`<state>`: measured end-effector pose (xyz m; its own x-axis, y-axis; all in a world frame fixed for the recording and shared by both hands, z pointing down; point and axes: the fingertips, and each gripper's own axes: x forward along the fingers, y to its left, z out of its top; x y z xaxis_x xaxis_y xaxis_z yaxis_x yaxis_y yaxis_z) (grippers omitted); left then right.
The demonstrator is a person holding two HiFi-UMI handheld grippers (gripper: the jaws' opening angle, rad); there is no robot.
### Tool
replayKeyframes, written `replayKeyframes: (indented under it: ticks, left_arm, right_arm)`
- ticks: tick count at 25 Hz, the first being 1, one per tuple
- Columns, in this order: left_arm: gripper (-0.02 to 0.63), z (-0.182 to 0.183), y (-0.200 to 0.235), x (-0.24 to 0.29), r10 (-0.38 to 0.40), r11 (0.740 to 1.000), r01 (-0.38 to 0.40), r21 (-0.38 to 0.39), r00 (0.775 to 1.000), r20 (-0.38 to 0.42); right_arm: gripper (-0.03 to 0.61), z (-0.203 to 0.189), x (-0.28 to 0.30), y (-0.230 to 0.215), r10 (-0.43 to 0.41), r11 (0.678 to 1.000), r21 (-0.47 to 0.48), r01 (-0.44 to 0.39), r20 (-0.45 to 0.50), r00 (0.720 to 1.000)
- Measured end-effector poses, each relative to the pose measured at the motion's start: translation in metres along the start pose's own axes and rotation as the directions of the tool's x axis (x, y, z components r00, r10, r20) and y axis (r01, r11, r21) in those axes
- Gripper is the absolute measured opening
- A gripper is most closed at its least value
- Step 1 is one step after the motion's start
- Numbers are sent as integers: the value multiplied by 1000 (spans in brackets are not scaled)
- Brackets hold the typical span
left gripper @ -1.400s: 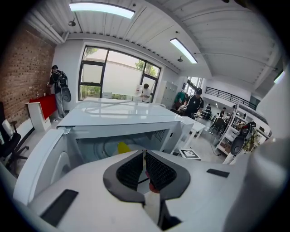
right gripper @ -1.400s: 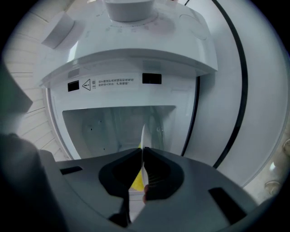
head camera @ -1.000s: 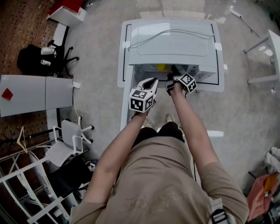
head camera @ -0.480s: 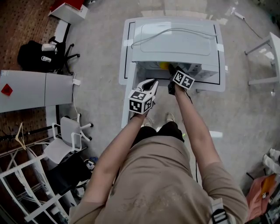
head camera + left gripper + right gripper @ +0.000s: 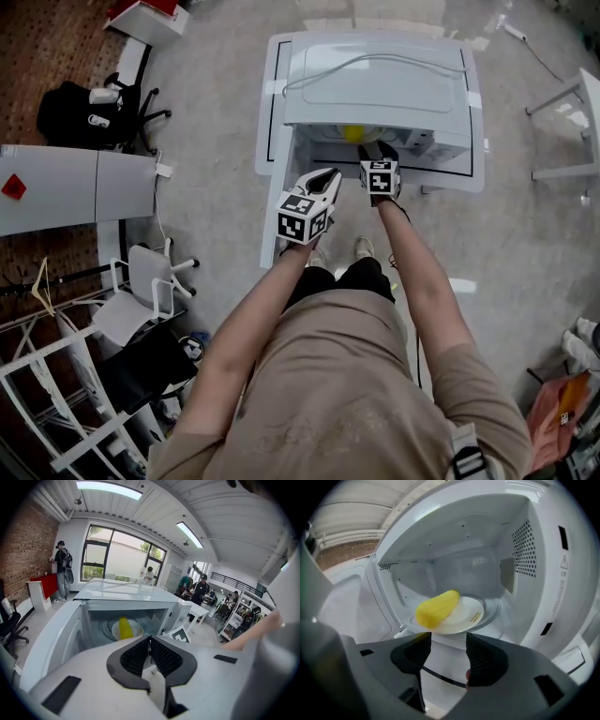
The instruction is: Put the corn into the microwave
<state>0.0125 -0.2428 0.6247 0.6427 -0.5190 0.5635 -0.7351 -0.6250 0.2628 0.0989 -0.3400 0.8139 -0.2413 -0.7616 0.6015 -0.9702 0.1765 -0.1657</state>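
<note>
Right gripper view: corn (image 5: 438, 607) lies on plate (image 5: 472, 614) inside microwave (image 5: 543, 564).

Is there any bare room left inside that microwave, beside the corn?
Yes. The right half of the plate is bare, between the corn and the perforated right wall of the microwave. The space above the corn is open too. It is tighter at the left, where the corn covers the plate's edge.
</note>
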Motion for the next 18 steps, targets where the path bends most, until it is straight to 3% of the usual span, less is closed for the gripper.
replayKeyframes:
  ticks: [3, 10, 13, 18]
  left_arm:
    - [9, -1, 3, -7, 12, 1000, -12, -3, 1000, 2]
    - [9, -7, 13, -23, 41, 999, -41, -14, 999, 4]
    - [9, -8, 12, -29, 37, 999, -37, -19, 999, 11]
    - [9, -1, 6, -40, 22, 999, -20, -43, 998, 53]
  right_arm:
    - [236, 5, 3, 4, -23, 999, -44, 22, -18, 1000]
    - [236, 13, 10, -9, -120, 993, -32, 118, -58, 991]
    - [236, 15, 0, -4, -107, 994, -36, 106, -36, 994]
    - [236, 32, -49, 1, -29, 999, 31, 26, 84, 996]
